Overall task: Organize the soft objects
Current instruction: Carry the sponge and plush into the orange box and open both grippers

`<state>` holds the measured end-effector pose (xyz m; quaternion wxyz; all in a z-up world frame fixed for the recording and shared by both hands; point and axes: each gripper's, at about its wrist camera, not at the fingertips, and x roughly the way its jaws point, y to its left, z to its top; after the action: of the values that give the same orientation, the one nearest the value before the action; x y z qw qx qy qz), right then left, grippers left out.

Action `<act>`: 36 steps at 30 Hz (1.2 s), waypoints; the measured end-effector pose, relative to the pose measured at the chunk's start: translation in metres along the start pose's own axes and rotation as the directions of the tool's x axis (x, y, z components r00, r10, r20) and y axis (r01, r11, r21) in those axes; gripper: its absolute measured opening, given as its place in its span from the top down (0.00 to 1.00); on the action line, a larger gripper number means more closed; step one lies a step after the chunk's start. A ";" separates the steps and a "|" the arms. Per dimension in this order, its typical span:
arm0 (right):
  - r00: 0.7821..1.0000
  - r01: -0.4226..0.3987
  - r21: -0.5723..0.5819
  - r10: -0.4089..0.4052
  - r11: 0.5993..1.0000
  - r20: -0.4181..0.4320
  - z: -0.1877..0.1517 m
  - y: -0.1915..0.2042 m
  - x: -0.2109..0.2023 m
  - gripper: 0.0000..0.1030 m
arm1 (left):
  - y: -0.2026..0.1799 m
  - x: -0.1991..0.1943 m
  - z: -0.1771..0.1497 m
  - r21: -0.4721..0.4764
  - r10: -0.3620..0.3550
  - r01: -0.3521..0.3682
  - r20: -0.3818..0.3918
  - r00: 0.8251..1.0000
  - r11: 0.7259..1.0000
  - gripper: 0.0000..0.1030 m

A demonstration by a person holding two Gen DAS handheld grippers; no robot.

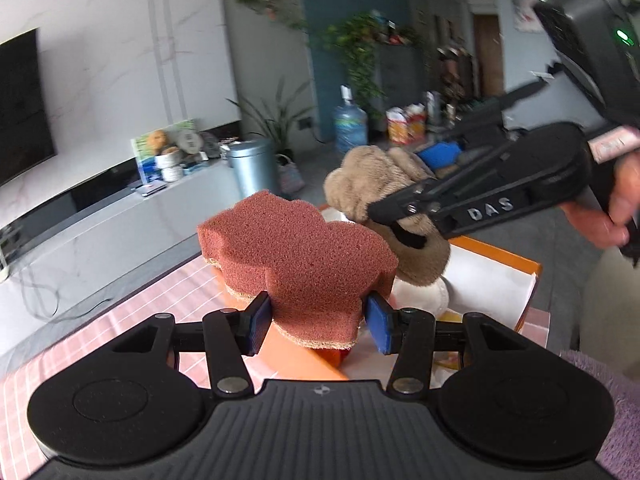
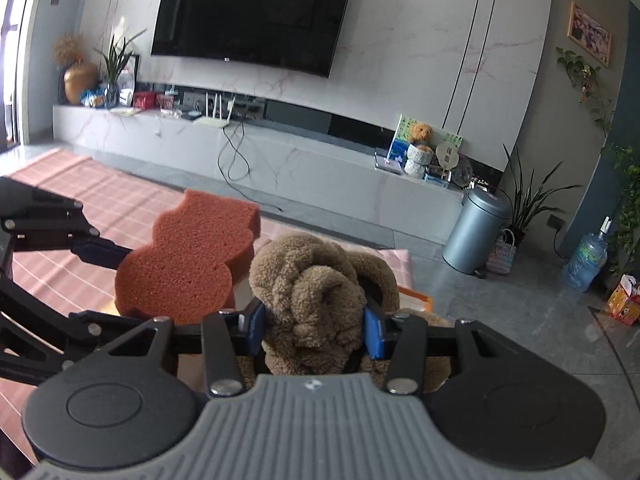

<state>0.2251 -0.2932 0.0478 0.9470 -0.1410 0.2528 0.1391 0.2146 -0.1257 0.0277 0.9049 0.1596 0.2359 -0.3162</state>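
Observation:
My left gripper (image 1: 318,322) is shut on a red-brown wavy sponge (image 1: 296,256) and holds it in the air above the orange box (image 1: 520,268). The sponge also shows in the right wrist view (image 2: 188,264), with the left gripper's fingers (image 2: 96,254) on it. My right gripper (image 2: 314,326) is shut on a brown plush toy (image 2: 316,292) and holds it up beside the sponge. In the left wrist view the plush toy (image 1: 372,188) hangs over the box, gripped by the right gripper (image 1: 400,210).
The orange box has a white lining and a white soft item (image 1: 424,300) inside. It sits on a pink checked tablecloth (image 1: 160,300). A grey bin (image 2: 476,232), a water bottle (image 2: 586,260) and the TV bench (image 2: 280,160) stand beyond.

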 end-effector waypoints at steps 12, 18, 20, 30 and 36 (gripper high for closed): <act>0.994 -0.011 -0.076 0.003 0.997 -0.105 -0.006 -0.049 0.073 0.53 | -0.022 0.067 -0.002 0.171 -0.014 0.036 -0.130 0.991 0.985 0.44; 0.988 -0.027 -0.166 0.002 0.986 -0.153 -0.012 -0.051 0.112 0.52 | -0.029 0.092 -0.011 0.280 0.025 0.033 -0.200 0.979 0.960 0.44; 0.988 -0.041 -0.204 0.009 0.978 -0.156 -0.013 -0.051 0.118 0.52 | -0.033 0.097 -0.017 0.309 0.034 0.039 -0.226 0.974 0.950 0.44; 0.979 -0.102 -0.383 0.025 0.918 -0.201 -0.024 -0.037 0.149 0.52 | -0.033 0.120 -0.030 0.326 0.042 0.076 -0.339 0.940 0.942 0.44; 0.966 -0.167 -0.377 0.074 0.911 -0.249 -0.023 -0.030 0.165 0.52 | -0.031 0.121 -0.030 0.326 0.036 0.090 -0.360 0.932 0.941 0.43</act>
<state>0.3625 -0.2975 -0.0510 0.8531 -0.3282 0.3352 0.2284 0.2680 -0.1962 -0.0655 0.8008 0.3643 0.3427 -0.3297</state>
